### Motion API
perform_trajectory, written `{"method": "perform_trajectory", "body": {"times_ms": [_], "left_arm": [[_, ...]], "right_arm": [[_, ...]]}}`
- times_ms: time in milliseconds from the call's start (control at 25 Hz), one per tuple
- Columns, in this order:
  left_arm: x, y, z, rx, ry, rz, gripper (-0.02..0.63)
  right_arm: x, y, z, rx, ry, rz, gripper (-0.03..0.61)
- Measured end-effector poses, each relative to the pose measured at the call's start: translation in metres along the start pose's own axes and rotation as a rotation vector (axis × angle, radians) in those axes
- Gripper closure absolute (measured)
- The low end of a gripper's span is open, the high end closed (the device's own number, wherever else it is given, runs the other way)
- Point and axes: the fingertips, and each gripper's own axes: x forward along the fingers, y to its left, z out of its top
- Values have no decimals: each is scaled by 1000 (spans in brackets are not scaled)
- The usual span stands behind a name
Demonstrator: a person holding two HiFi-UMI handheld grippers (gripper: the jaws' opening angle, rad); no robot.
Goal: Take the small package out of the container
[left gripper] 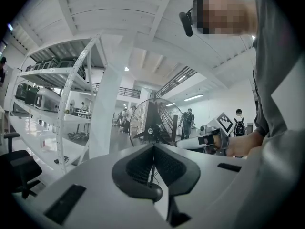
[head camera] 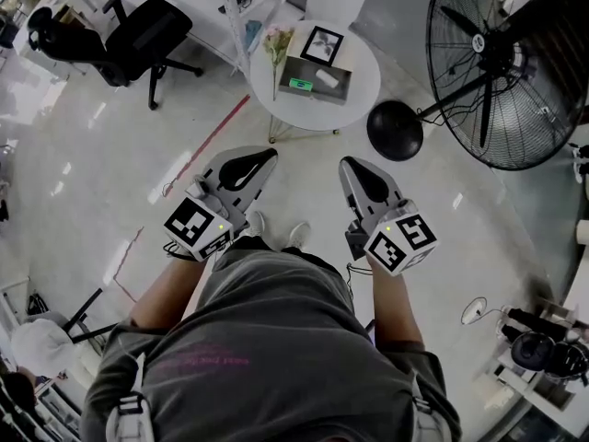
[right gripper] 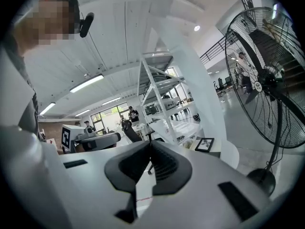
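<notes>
Bright ceiling strips (right gripper: 86,83) light evenly; fisheye edges vignette, perhaps softened.

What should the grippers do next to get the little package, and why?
Probably walk closer and reach the right gripper toward the container on the round table. Both grippers, the left gripper too, have jaws together and empty, held near the body, away from the container.

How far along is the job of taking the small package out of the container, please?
Nothing looks done: the green package lies inside the grey container on the round table. Nothing is in hand: the left gripper and right gripper are shut, empty, away from the table. Remaining: reach in, grip the package, lift it out.
</notes>
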Motion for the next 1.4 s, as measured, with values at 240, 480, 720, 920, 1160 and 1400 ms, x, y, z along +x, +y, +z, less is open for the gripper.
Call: {"method": "perform_trajectory", "body": {"times_ms": [240, 480, 720, 920, 1160, 1400], "left_arm": [[2, -13, -1, -1, -8, 24, 598], [2, -29, -5, -2, -18, 57, 598], [3, -42, -7, 4, -22, 81, 598], [6, -43, -6, 5, -18, 90, 598], [14, -28, -8, -2, -19, 94, 598], [28, 0, -14, -16, -9, 89, 598]], "right_arm": [[-12, -7, 0, -4, 2, 17, 555], [-28, -10, -6, -6, 10, 45, 555], [-42, -15, -10, -10, 20, 60, 555], [-43, -24, -10, -7, 22, 57, 555], [-29, -35, -13, 7, 36, 54, 555], [-5, -50, -13, 24, 49, 40, 555]]}}
